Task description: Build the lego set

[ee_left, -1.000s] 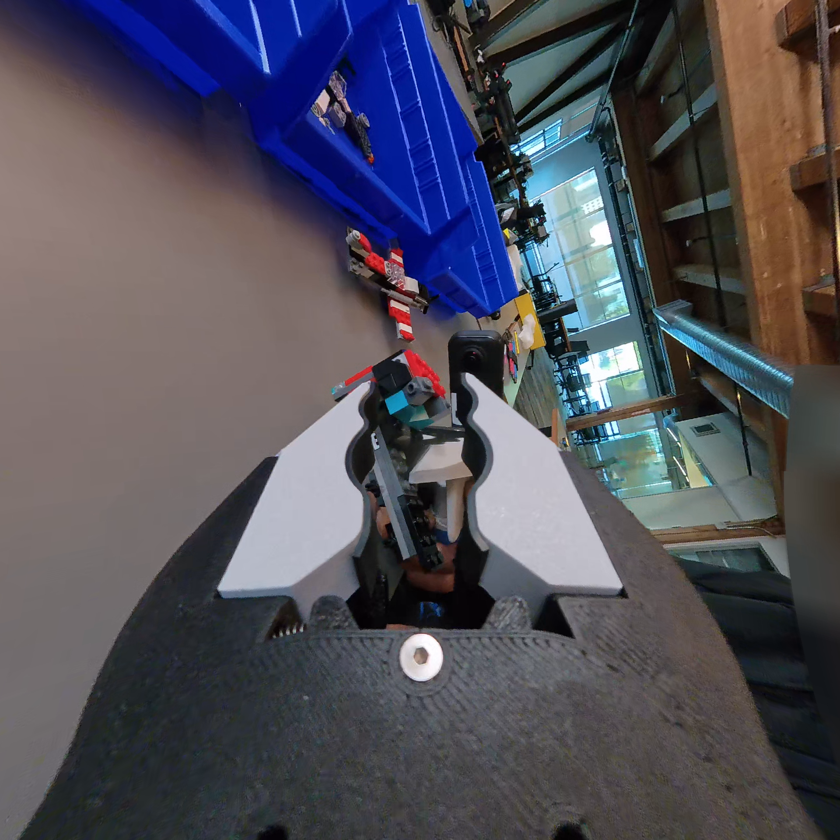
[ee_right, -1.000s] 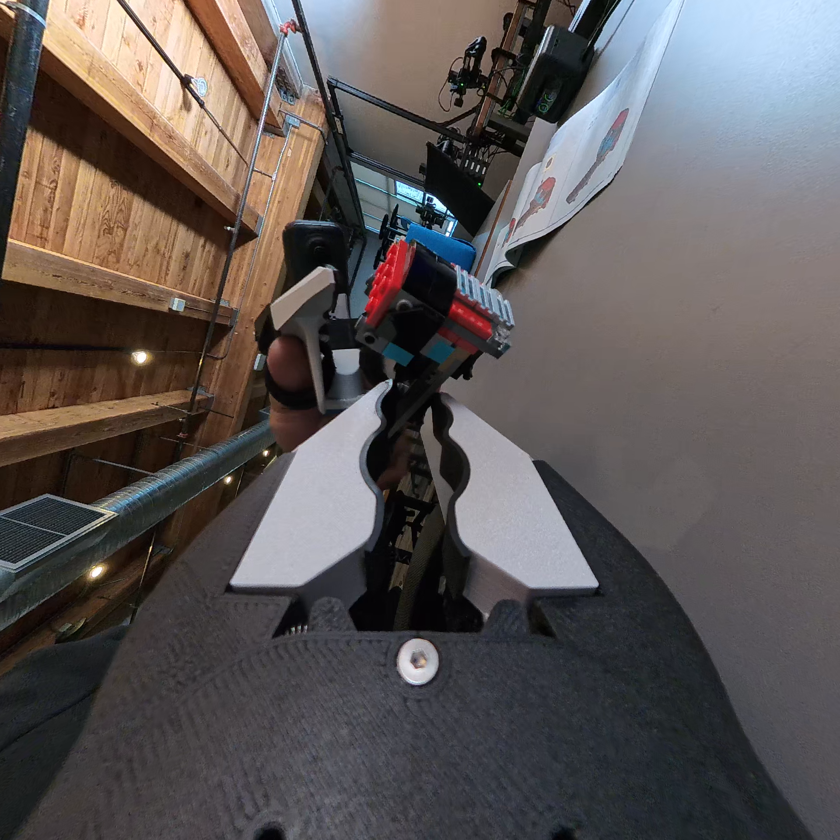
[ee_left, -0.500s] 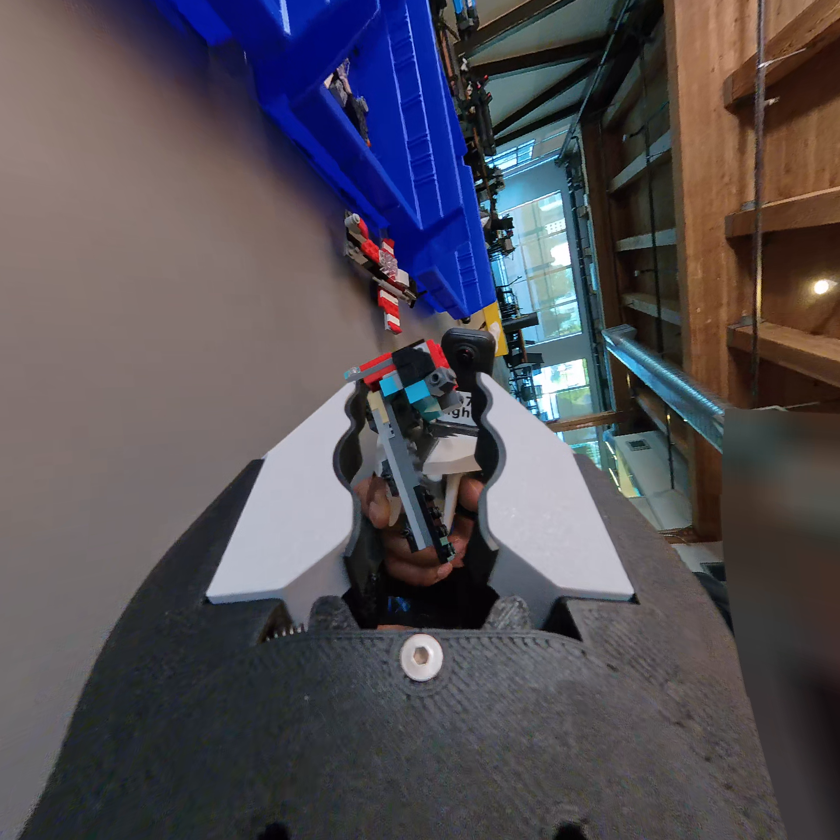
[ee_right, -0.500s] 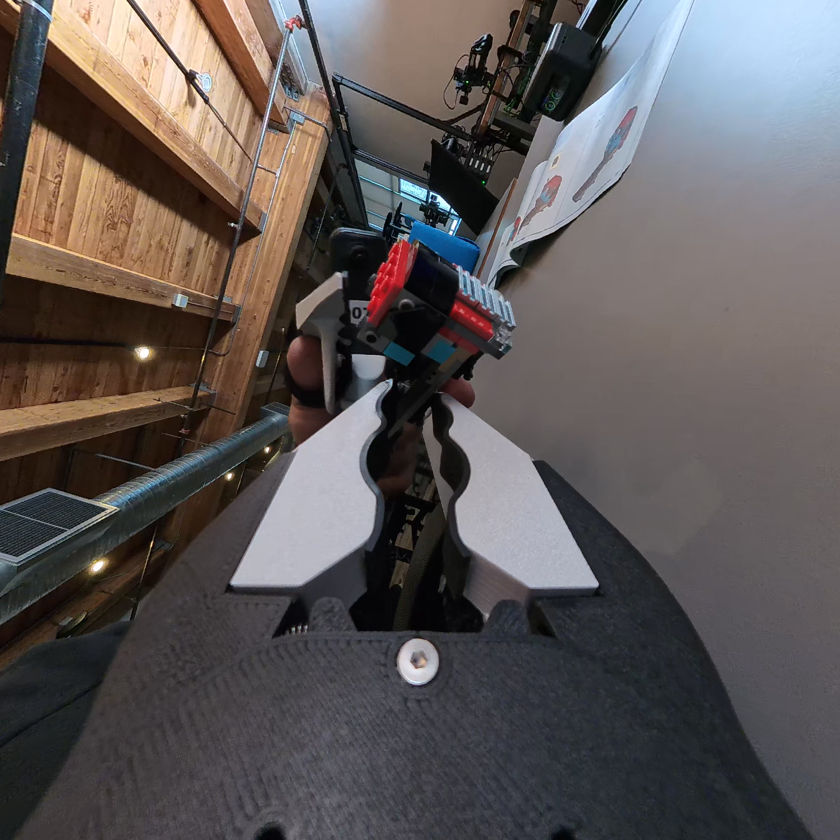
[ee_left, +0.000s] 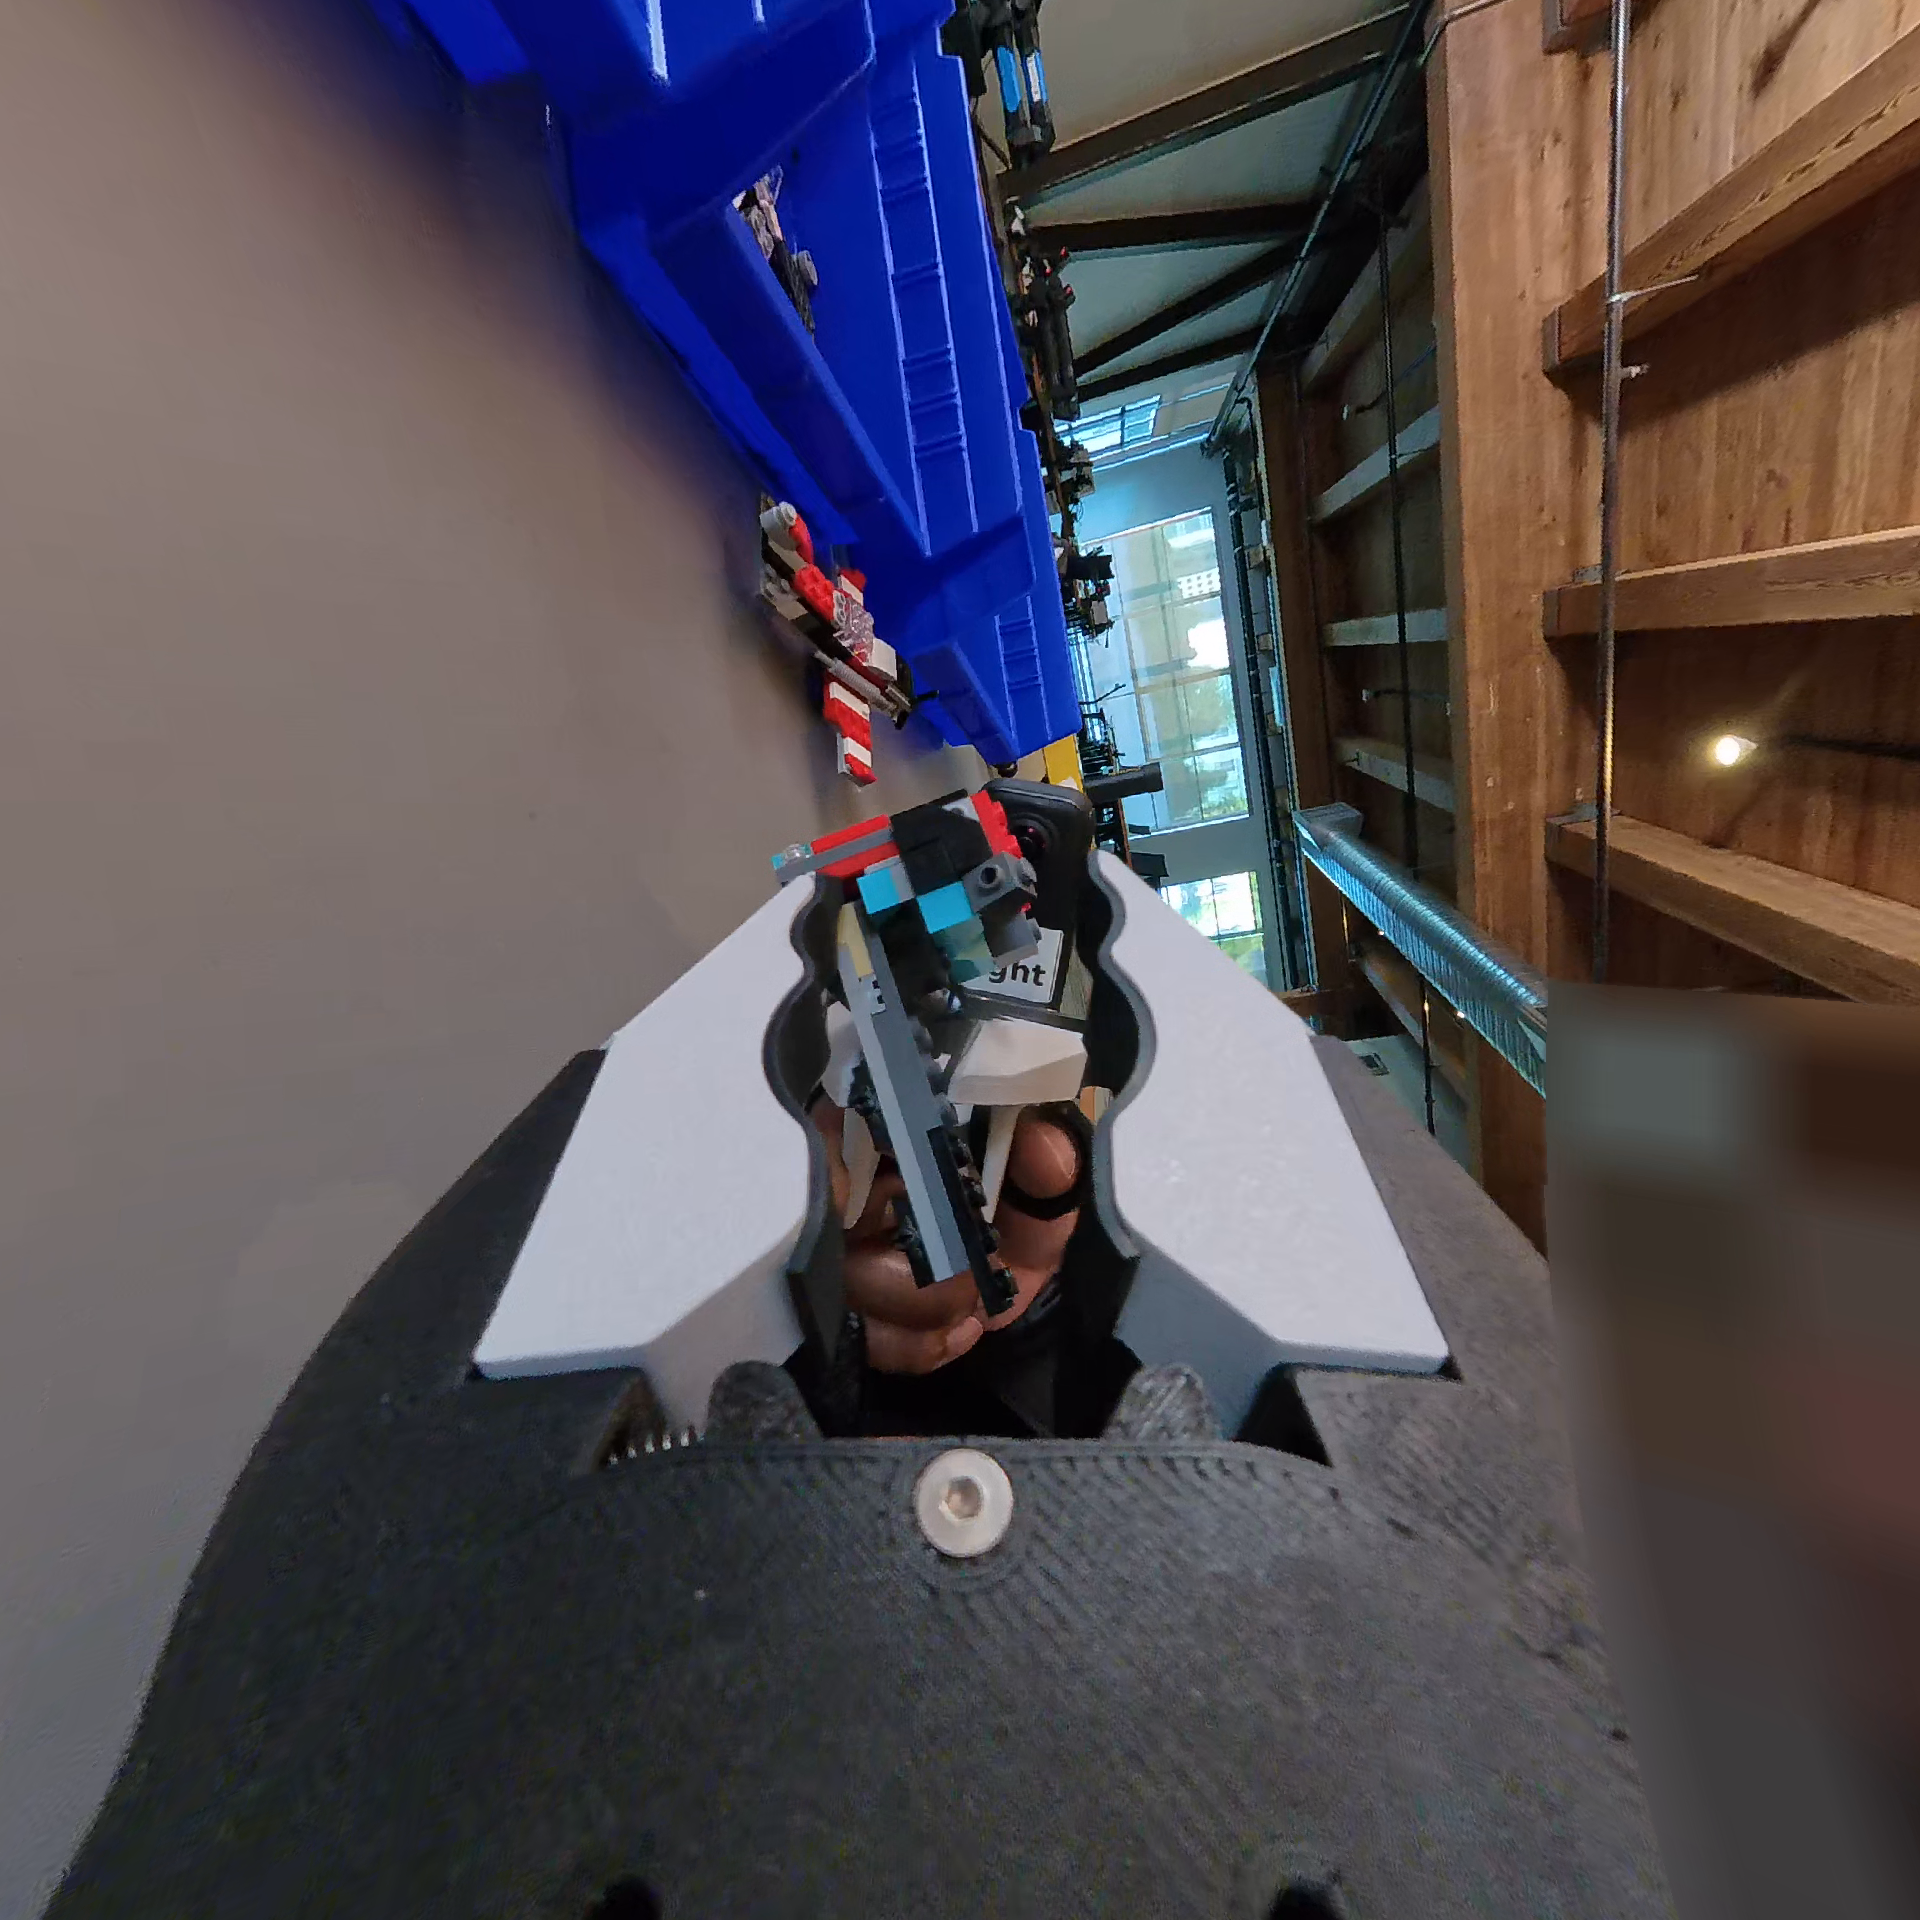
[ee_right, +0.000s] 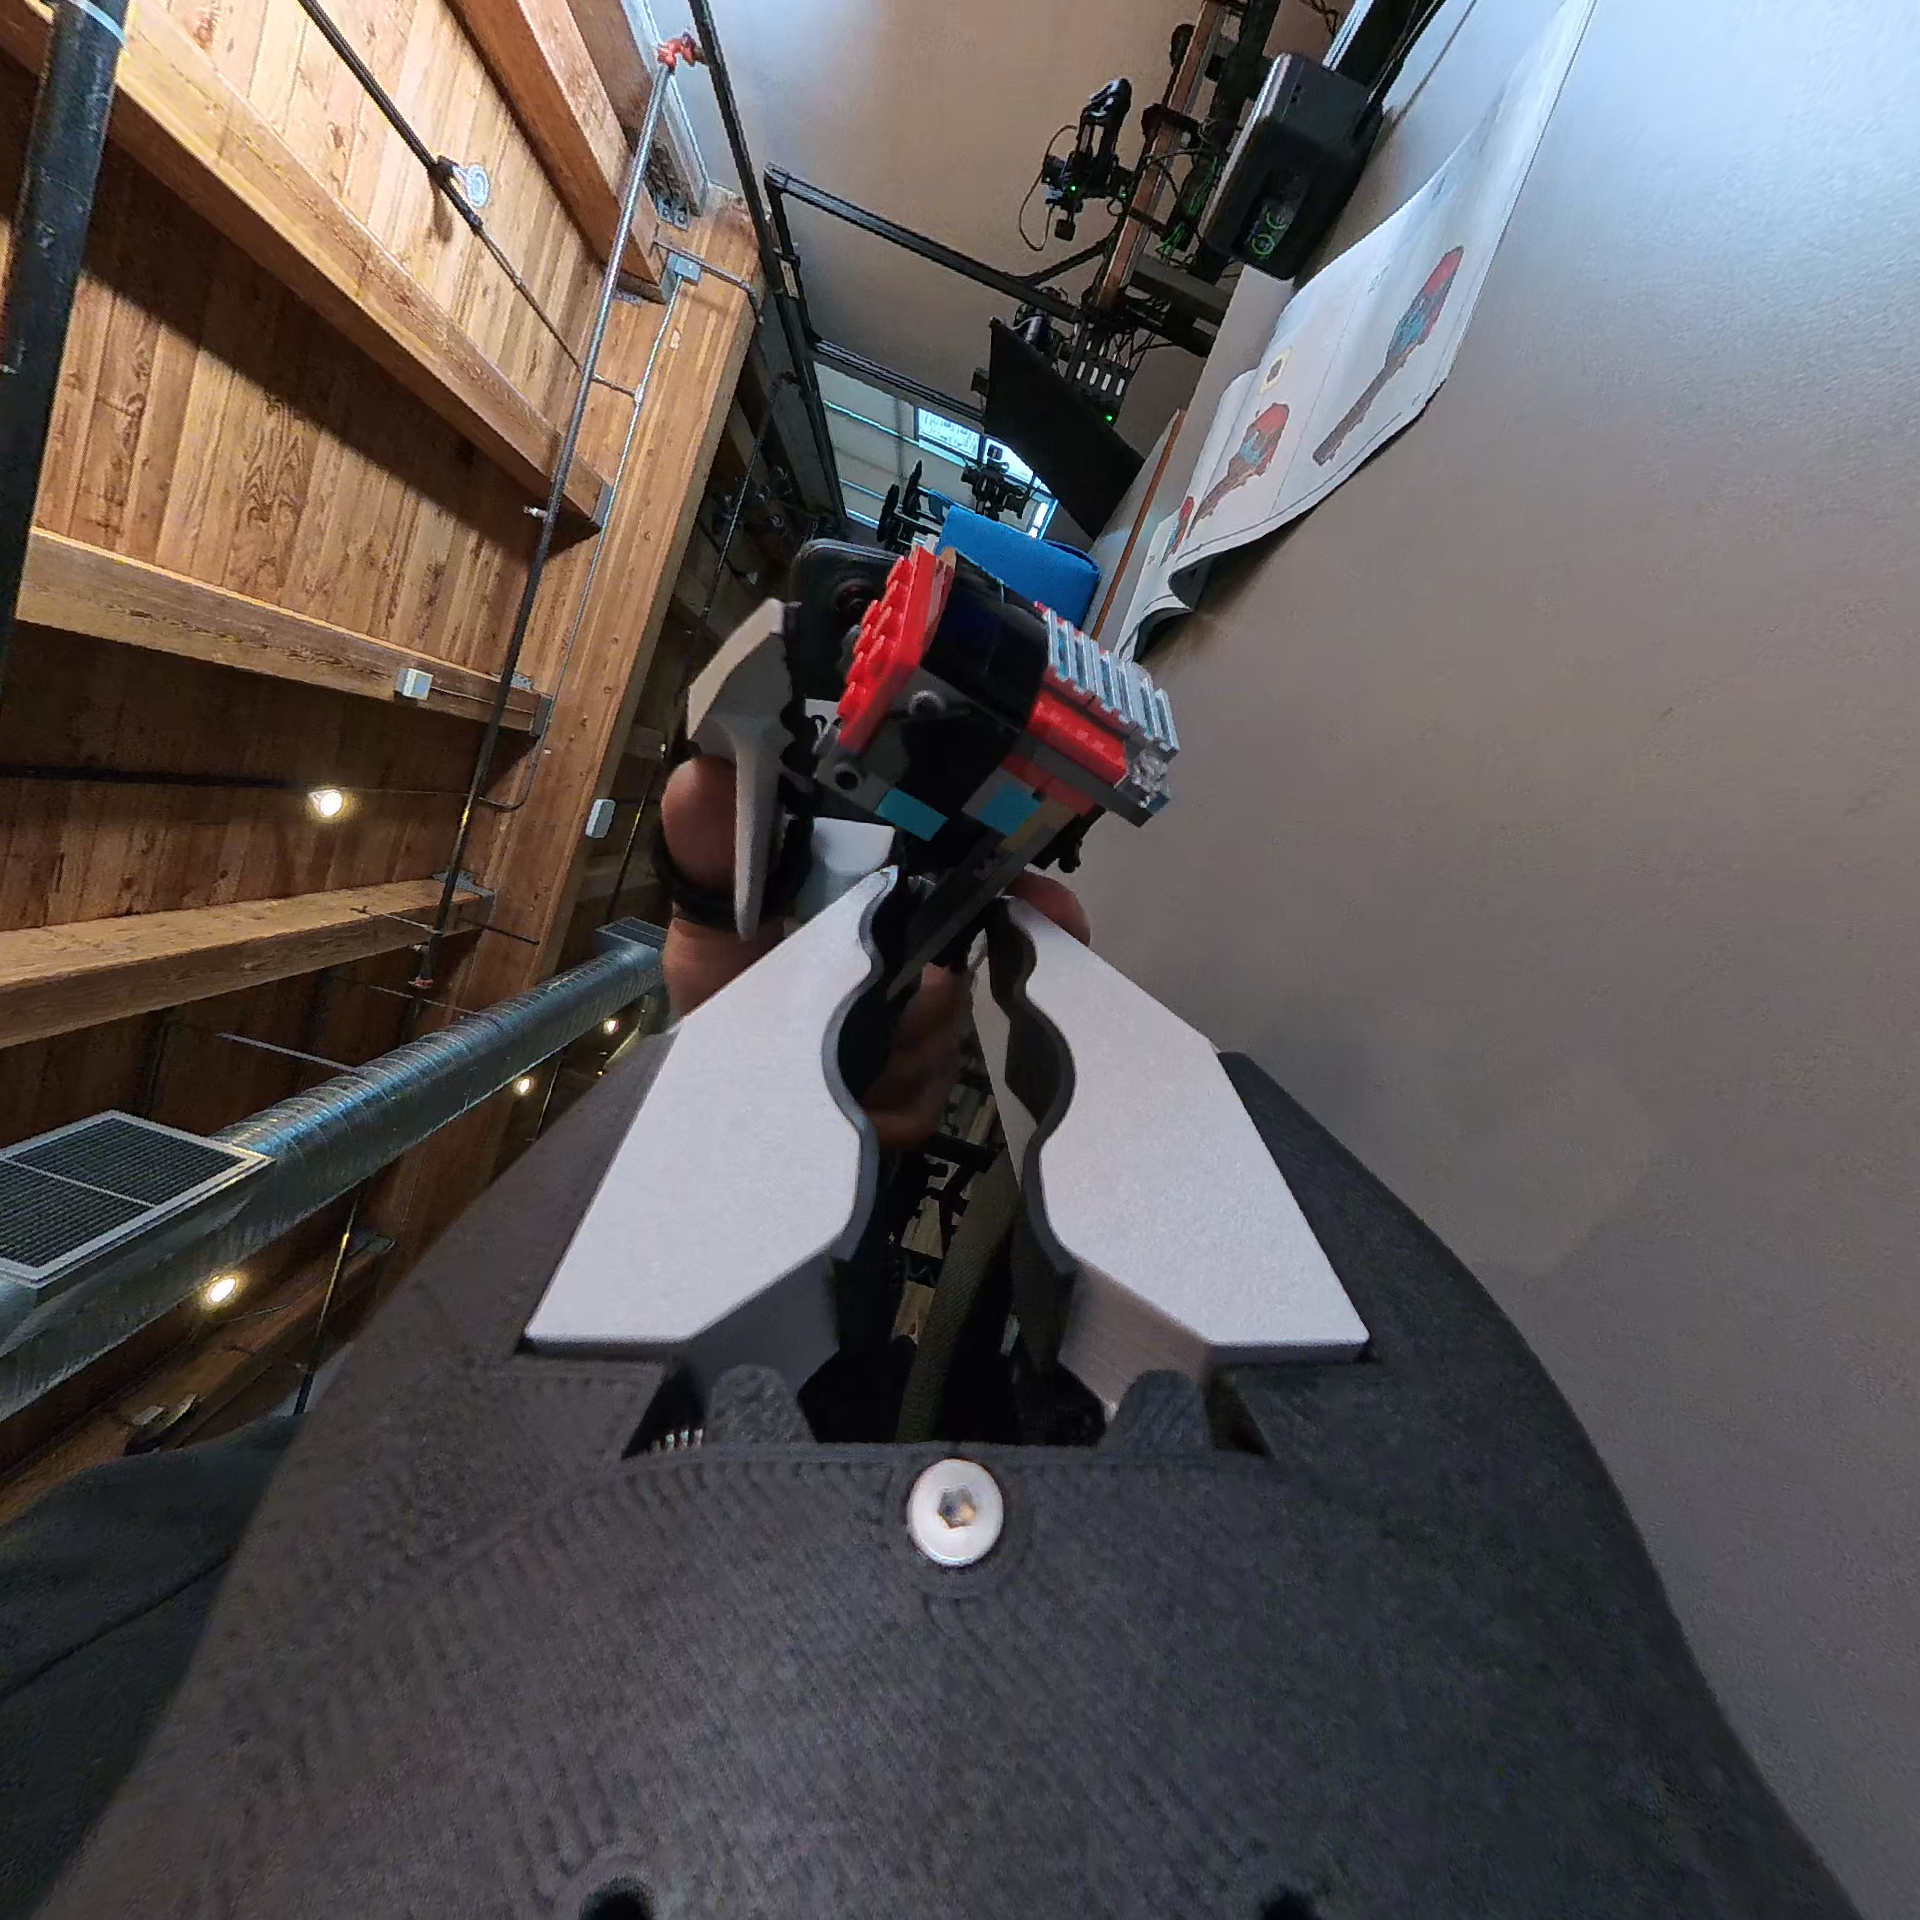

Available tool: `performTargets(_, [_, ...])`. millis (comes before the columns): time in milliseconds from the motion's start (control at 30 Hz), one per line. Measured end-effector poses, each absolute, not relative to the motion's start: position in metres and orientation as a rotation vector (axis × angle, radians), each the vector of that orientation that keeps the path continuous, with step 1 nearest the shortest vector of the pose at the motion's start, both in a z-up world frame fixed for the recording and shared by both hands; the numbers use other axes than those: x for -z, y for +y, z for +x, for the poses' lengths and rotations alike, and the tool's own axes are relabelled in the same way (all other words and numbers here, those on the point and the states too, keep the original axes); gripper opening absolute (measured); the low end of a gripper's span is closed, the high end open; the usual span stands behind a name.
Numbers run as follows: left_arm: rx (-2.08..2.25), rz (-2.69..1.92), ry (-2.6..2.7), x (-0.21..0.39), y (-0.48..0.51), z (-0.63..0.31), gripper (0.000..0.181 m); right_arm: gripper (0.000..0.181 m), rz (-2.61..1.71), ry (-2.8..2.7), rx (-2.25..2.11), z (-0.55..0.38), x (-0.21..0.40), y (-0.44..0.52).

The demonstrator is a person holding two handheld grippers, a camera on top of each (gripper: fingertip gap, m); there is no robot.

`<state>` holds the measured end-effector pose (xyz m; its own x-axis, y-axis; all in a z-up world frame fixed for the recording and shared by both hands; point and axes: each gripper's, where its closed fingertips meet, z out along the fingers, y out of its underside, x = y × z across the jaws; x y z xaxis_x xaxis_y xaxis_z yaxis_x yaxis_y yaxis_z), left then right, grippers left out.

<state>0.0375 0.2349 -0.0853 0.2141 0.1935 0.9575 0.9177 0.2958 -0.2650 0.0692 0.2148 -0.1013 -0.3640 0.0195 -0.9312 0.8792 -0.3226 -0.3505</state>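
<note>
Since a second ago the left gripper's jaws have spread apart and the two tools have drawn closer; the lego model stays clamped in the right gripper.

Left wrist view: left gripper [ee_left: 951, 894], jaws wide, gripping nothing; lego model [ee_left: 925, 914] framed in the gap between them, its grey stem slanting down toward a hand [ee_left: 935, 1288] behind; the gripper opposite shows behind the model; second red-and-white lego assembly [ee_left: 842, 649] on the grey table [ee_left: 364, 623], just beside the blue bins [ee_left: 883, 312].
Right wrist view: right gripper [ee_right: 940, 899], jaws narrow, closed on the model's dark stem; red, black and grey block [ee_right: 997, 707] beyond the fingertips; instruction booklet [ee_right: 1340, 364] lying open on the table, well apart.
</note>
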Motion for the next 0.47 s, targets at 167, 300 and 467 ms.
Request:
performTargets(167, [0.681, -1.200, -1.284, 0.087, 0.231, 0.037, 0.048, 0.012, 1.212, 1.280, 1.757, 0.070, 0.101, 0.214])
performTargets(300, [0.631, -1.215, -1.300, 0.087, 0.224, 0.034, 0.048, 0.012, 1.204, 1.278, 1.765, 0.070, 0.100, 0.214])
performTargets(467, [0.646, -1.203, -1.310, 0.089, 0.223, 0.036, 0.051, 0.012, 1.186, 1.273, 1.777, 0.071, 0.097, 0.214])
